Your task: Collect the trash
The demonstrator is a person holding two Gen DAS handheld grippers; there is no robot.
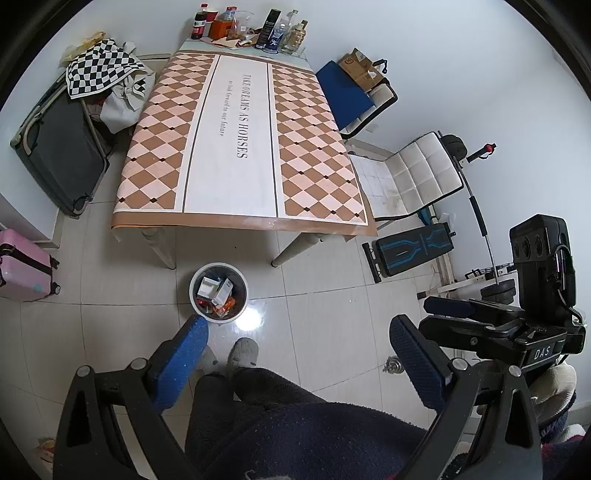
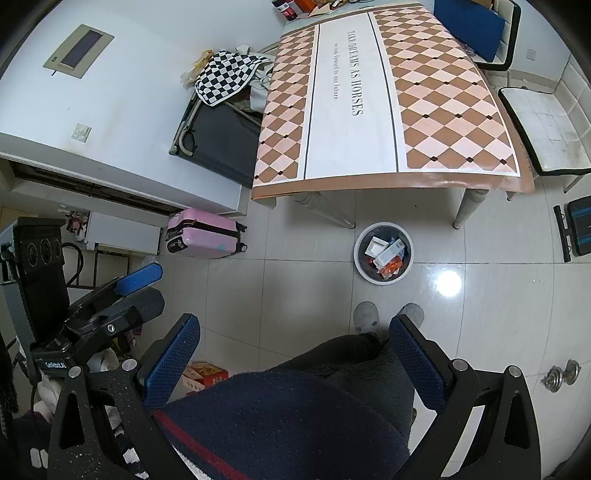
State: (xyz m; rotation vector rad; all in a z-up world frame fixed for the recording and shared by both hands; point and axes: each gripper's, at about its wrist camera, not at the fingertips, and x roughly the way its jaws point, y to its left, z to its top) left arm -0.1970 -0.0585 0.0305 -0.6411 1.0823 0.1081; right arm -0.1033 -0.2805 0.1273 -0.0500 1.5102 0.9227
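Observation:
A round white trash bin (image 1: 192, 295) (image 2: 357, 258) stands on the tiled floor just in front of the table. It holds white cartons and orange wrappers. My left gripper (image 1: 299, 354) is held high over the floor, open and empty, with the bin just beyond its left blue finger (image 1: 184, 354). My right gripper (image 2: 295, 358) is also open with nothing in it, and the bin lies ahead and to its right. Each gripper shows in the other's view: the right gripper (image 1: 441, 315) and the left gripper (image 2: 146, 291). A red and yellow box (image 2: 205, 374) lies on the floor.
The table (image 1: 236, 140) has a diamond-patterned cover, with bottles and clutter (image 1: 251, 29) at its far end. A dark suitcase (image 1: 59, 155), a pink suitcase (image 1: 22, 266), white chairs (image 1: 417, 173) and a weight bench (image 1: 410, 251) ring the table. The person's legs and grey slippers (image 1: 242, 350) are below me.

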